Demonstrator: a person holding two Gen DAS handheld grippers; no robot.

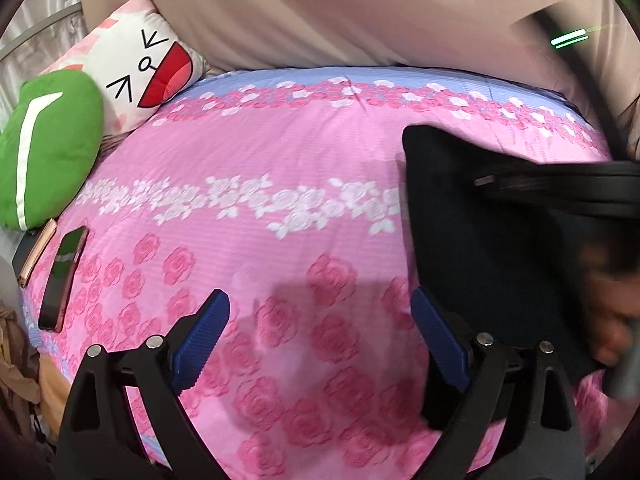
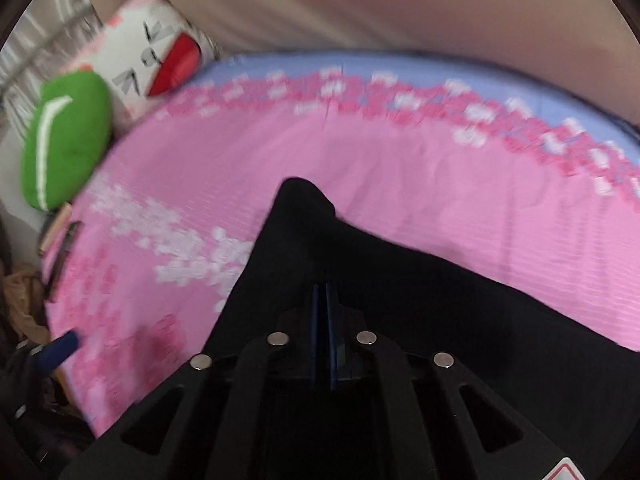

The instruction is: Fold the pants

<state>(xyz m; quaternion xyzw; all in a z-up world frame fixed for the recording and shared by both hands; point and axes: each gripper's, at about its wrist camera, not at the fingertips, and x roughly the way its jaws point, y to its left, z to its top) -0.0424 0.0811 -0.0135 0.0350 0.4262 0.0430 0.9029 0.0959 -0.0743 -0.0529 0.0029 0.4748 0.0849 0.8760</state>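
Note:
Black pants (image 1: 488, 248) lie on the right part of a pink rose-print bedsheet (image 1: 280, 168). My left gripper (image 1: 318, 300) hangs open over the bare sheet, with its right finger (image 1: 436, 332) at the pants' left edge and nothing between the pads. In the right wrist view the right gripper (image 2: 324, 292) has its blue pads pressed together in the black pants (image 2: 440, 300), which rise around the fingers and come to a peak ahead. This view is blurred. The right gripper also shows as a dark blurred bar (image 1: 560, 184) above the pants.
A green cushion (image 1: 48, 148) and a white cushion with a drawn face (image 1: 140, 64) sit at the bed's far left. Two phones (image 1: 64, 276) lie near the left edge. Beige fabric (image 1: 320, 12) backs the bed. A hand (image 1: 612, 320) holds the right tool.

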